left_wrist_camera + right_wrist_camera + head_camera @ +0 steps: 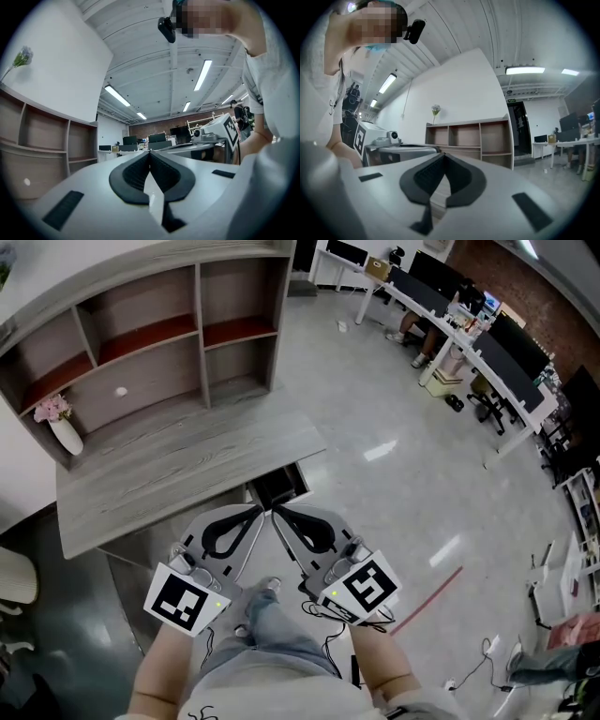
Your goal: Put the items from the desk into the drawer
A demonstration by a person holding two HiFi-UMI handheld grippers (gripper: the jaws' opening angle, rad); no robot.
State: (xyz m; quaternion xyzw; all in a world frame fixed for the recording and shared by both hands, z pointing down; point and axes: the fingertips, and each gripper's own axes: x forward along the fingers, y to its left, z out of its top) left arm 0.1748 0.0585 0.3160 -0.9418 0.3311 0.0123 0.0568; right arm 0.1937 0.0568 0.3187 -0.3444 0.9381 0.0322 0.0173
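The left claw (258, 512) and right claw (277, 514) are both pressed together and empty. They are held side by side, tips nearly meeting, pointing at what looks like the open drawer (279, 487) under the tabletop's (187, 474) front edge. The only item I can make out is an upright vase (64, 432) at the far left corner, on the left claw's side. Nothing stands between.

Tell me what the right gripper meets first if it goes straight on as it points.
Probably the shelf unit: the right gripper seems aimed just over the desk. Height is unclear, so the desk's edge could come first.
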